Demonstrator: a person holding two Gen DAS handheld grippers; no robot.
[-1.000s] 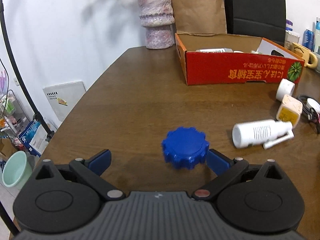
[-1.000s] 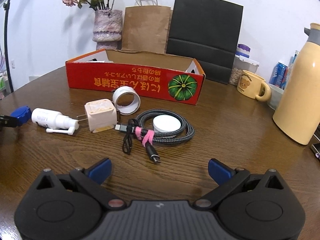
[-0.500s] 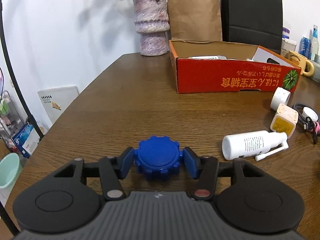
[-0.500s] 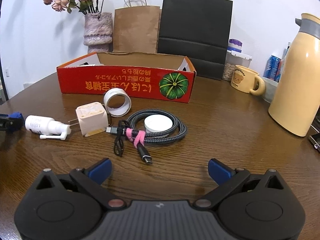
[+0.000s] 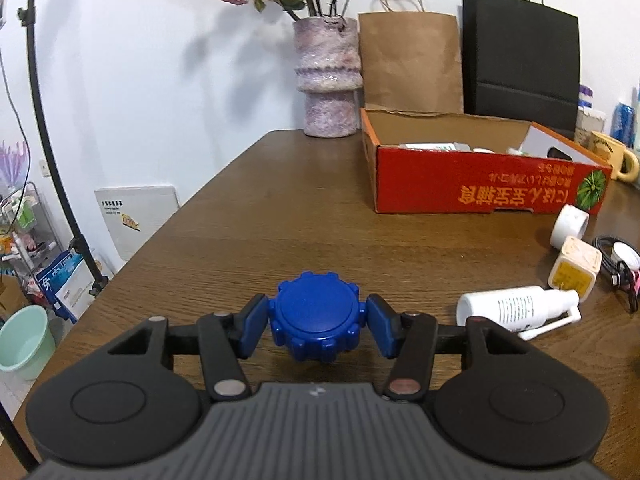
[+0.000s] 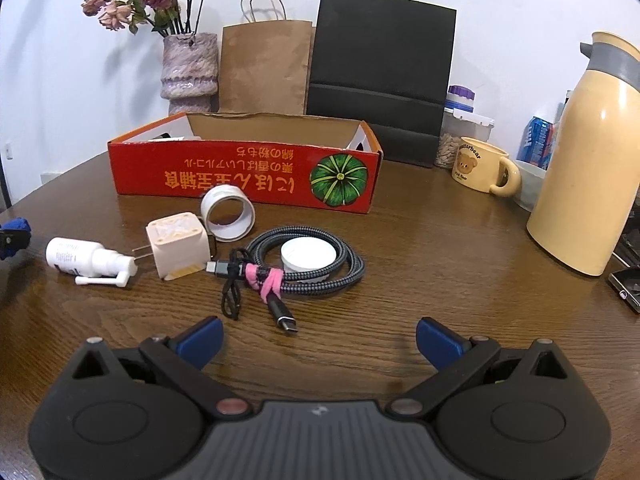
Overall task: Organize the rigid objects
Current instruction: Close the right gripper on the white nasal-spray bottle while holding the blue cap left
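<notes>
the left gripper [image 5: 318, 322] is clenched on the blue ridged cap [image 5: 318, 316], its pads pressed to both sides, near the bench's [image 5: 280, 220] left edge. the right gripper [image 6: 319, 336] hangs released above bare wood. beyond it lie a white spray bottle [image 6: 86, 258], a beige charger cube [image 6: 178, 244], a coiled braided cable [image 6: 312, 264] around a white disc [image 6: 308, 254], and a tape roll [image 6: 228, 212]. farther back stands the red cardboard box [image 6: 244, 172], open-topped, toward the bench's far edge.
</notes>
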